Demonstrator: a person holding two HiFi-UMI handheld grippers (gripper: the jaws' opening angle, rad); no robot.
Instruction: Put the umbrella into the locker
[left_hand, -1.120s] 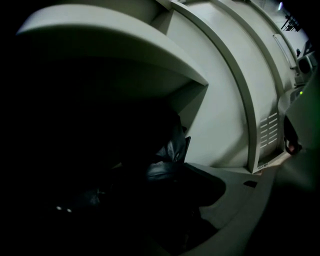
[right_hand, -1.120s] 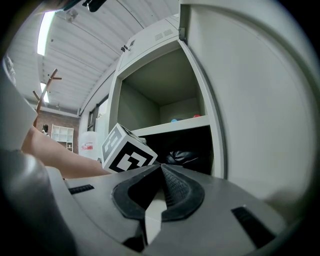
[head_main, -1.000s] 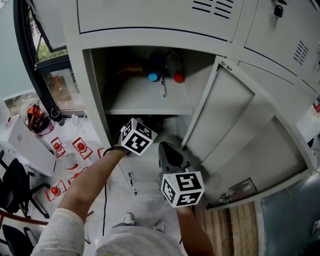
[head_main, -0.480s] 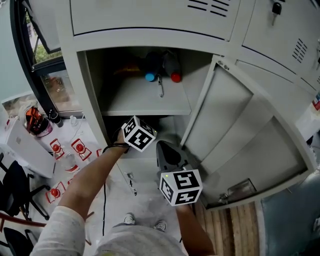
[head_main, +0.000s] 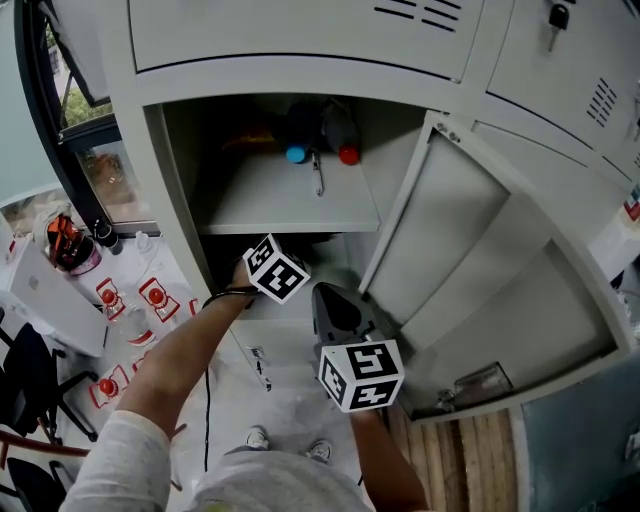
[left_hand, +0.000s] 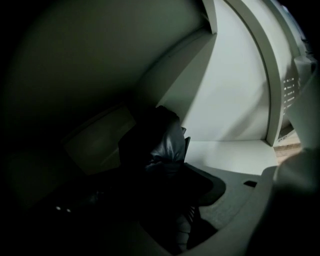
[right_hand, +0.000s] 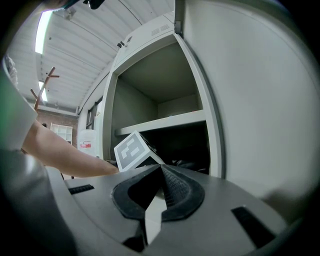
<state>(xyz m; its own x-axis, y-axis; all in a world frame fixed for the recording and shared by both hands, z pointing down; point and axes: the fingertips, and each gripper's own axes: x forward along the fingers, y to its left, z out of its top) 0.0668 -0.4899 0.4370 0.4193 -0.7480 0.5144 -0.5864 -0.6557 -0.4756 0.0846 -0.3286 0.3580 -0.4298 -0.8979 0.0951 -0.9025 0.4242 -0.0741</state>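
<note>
**Umbrella being set in the lower compartment of the open locker**

The left gripper (head_main: 272, 270) reaches into the dark lower compartment (head_main: 222, 262) of the locker (head_main: 150, 180), beneath the shelf (head_main: 290, 205). Its jaws are clamped on the folded black umbrella (left_hand: 165, 142). The umbrella is thus already inside the locker, close to the back left corner, though whether it rests on the floor of the compartment cannot be told. The grip is probably kept so that the umbrella can be set down deep inside rather than dropped at the opening. Two bottles (head_main: 320, 135) lie at the back of the shelf, which may explain the choice of the lower space. The right gripper (right_hand: 160, 175) waits outside, just in front of the opening, its jaws pressed together on nothing. It is near the swung-out door (head_main: 470, 250), perhaps ready to push it closed.
</note>
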